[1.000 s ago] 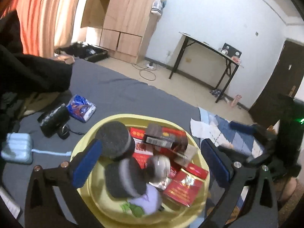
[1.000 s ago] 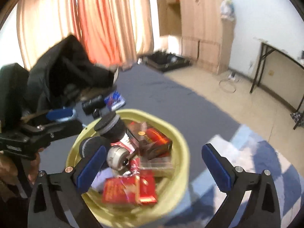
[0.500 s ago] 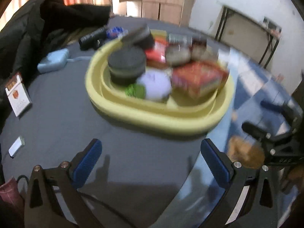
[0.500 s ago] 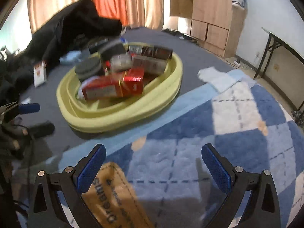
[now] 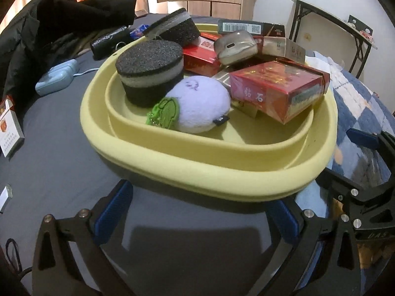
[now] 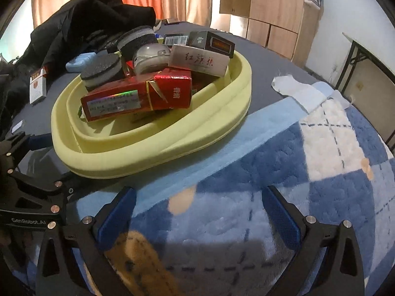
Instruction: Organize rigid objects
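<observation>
A yellow tray (image 5: 205, 172) (image 6: 158, 153) sits on the bed. It holds two round black sponge pucks (image 5: 150, 66), a purple plush ball (image 5: 200, 103), a silver case (image 5: 234, 46), and several red cigarette boxes (image 5: 276, 88) (image 6: 138, 96). My left gripper (image 5: 197, 209) is open and empty, low on the grey sheet just in front of the tray's rim. My right gripper (image 6: 197, 209) is open and empty over the blue checked blanket (image 6: 308, 172), to the right of the tray. Each gripper shows at the edge of the other's view.
A white cigarette pack (image 5: 8, 128) (image 6: 37, 86) stands at the left on the grey sheet (image 5: 49, 160). A light blue case (image 5: 55, 76) with a cable and a black jacket (image 5: 61, 19) lie behind it. A white cloth (image 6: 296, 88) lies on the blanket's far edge.
Both grippers have dropped from above the tray to low beside it, left in front on the sheet, right over the blanket. The tray's contents have not shifted. Both jaws stay open.
</observation>
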Motion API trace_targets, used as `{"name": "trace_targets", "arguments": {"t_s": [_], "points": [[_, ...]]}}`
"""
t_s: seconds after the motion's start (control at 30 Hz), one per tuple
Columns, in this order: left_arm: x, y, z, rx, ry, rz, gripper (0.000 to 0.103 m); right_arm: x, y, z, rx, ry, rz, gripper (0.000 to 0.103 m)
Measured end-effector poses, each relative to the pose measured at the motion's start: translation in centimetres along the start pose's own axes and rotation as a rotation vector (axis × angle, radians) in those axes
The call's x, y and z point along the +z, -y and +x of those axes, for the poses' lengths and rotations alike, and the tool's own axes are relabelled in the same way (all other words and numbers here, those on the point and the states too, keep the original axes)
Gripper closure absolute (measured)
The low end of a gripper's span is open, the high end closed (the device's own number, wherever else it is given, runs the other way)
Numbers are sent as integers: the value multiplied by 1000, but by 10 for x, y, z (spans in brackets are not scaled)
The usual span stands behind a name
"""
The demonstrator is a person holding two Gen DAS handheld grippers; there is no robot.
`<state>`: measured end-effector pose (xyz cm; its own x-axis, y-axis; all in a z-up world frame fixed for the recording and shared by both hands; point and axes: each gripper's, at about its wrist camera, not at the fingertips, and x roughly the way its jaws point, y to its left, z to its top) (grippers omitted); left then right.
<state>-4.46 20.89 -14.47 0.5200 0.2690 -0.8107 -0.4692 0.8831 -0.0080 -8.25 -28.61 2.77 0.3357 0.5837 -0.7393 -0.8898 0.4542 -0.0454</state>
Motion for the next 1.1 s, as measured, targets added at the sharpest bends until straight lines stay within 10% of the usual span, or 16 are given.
{"name": "trace_targets", "arguments": {"t_s": [1.1], "points": [[-2, -1, -2, -12, 0, -10, 0, 0, 3, -1, 6, 3, 2, 0]]}}
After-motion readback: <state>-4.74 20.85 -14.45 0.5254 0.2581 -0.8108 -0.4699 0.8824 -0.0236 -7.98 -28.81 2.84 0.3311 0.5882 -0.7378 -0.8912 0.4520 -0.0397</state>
